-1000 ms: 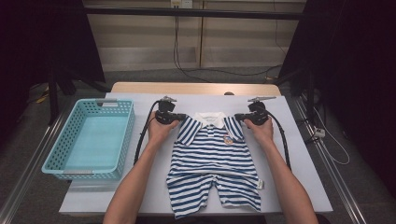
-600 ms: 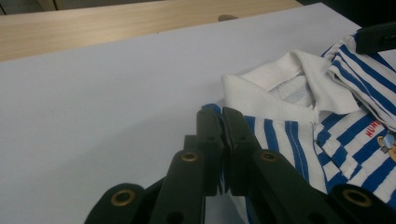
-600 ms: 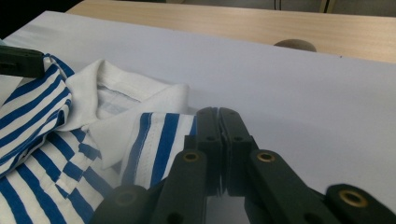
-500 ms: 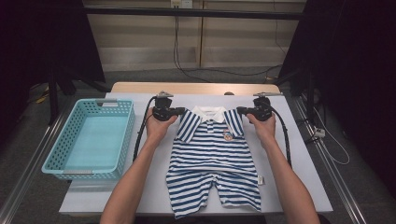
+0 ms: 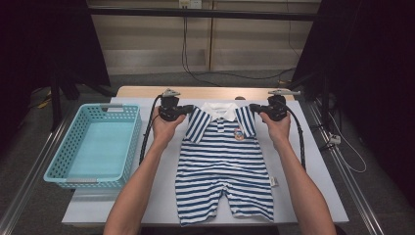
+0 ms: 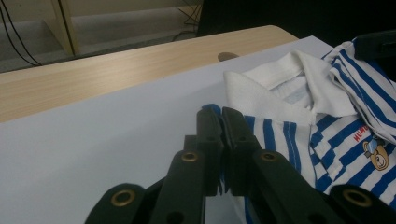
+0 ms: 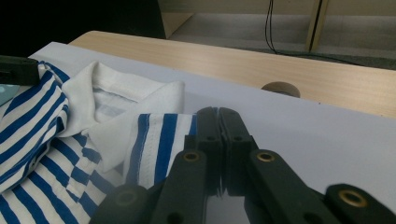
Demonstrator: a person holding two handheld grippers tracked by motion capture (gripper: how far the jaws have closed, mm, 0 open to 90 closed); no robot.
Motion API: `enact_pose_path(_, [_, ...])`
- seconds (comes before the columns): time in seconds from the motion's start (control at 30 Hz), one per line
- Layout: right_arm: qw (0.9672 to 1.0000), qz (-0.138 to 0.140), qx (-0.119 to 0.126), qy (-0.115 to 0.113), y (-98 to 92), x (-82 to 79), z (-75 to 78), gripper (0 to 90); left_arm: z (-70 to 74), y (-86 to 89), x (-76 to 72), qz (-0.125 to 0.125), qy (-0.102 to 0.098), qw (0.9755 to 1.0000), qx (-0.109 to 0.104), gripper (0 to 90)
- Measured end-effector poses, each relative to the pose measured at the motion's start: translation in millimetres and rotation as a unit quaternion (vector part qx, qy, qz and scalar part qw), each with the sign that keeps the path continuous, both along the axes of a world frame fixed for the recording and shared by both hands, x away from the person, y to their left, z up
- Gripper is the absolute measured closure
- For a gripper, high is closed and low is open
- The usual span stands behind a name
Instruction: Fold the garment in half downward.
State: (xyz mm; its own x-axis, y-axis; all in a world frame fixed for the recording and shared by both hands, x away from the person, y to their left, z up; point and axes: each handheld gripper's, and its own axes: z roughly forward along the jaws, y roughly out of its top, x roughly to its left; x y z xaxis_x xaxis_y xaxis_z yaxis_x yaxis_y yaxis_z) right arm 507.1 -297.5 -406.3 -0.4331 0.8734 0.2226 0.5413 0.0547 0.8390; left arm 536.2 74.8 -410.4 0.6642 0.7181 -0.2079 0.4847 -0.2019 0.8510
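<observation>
high view, nearest first: the person's forearms come in from the bottom edge, one on each side of a blue and white striped romper (image 5: 226, 166) that lies flat on the white counter (image 5: 318, 196), legs toward the person, white collar (image 5: 219, 111) at the far end. past the forearms, the left tool (image 5: 187, 110) is pinched shut on the romper's left sleeve and the right tool (image 5: 250, 107) is pinched shut on its right sleeve. left gripper view has the jaws pressed together with striped cloth (image 6: 261, 135) caught at their tips; right gripper view has the same, jaws closed on the sleeve edge (image 7: 163, 140). a turquoise basket (image 5: 58, 166) sits on the counter well to the left of the romper. beyond the white sheet runs a strip of bare wood (image 5: 205, 92).
</observation>
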Motion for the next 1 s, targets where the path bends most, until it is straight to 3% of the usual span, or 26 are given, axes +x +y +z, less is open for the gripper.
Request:
enact_pose_path(0.03, [1.0,0.001,0.0,-0.001,-0.1,0.1,1.6,88.7,1.6,1.4,1.0,-0.009,-0.003,0.9998,0.016,86.7])
enact_pose_path(0.07, [1.0,-0.002,0.0,-0.004,0.2,0.3,3.1,88.7,2.1,-1.5,0.6,0.003,-0.003,1.0,-0.001,86.8])
enact_pose_path(0.13, [0.9999,-0.001,-0.003,-0.01,-0.4,0.8,7.9,88.7,4.8,0.8,2.4,-0.007,-0.008,0.9998,0.015,86.8])
enact_pose_path(0.17, [0.9999,0.0,-0.002,-0.011,-0.9,0.8,9.9,88.7,5.3,-1.8,2.1,0.004,-0.007,1.0,-0.005,86.8])
enact_pose_path(0.23, [0.9999,-0.006,0.0,-0.016,-2.2,1.3,14.9,88.6,8.4,-0.8,3.0,-0.001,-0.01,0.9999,0.002,86.8])
enact_pose_path(0.27, [0.9998,-0.009,-0.001,-0.017,-3.0,1.5,16.3,88.7,9.5,-2.0,2.7,0.004,-0.012,0.9999,-0.009,86.8])
enact_pose_path(0.3, [0.9998,-0.01,0.001,-0.015,-3.6,1.7,18.0,88.7,11.3,0.1,3.8,-0.007,-0.015,0.9998,0.011,86.9])
enact_pose_path(0.33, [0.9998,-0.008,-0.001,-0.018,-3.5,2.1,19.2,88.7,11.1,-3.1,3.2,0.004,-0.015,0.9998,-0.01,86.9])
enact_pose_path(0.43, [0.9998,-0.008,-0.005,-0.019,-3.1,3.2,21.6,88.7,12.0,-2.6,4.2,0.005,-0.015,0.9998,-0.009,86.9])
enact_pose_path(0.47, [0.9998,-0.01,-0.004,-0.019,-2.8,3.6,22.4,88.7,12.8,0.3,6.0,-0.005,-0.018,0.9998,0.009,86.9])
enact_pose_path(0.53, [0.9997,-0.01,-0.005,-0.02,-2.4,5.2,24.0,88.7,12.6,-2.2,5.9,0.009,-0.018,0.9997,-0.014,86.9])
enact_pose_path(0.73, [0.9996,-0.01,-0.006,-0.026,0.0,9.8,29.6,88.7,17.4,-0.7,6.5,0.01,-0.021,0.9997,-0.008,86.9])
enact_pose_path(1.0, [0.9993,-0.014,-0.008,-0.034,-0.5,11.8,34.2,88.7,25.7,-1.5,11.8,0.008,-0.029,0.9993,-0.022,86.9])
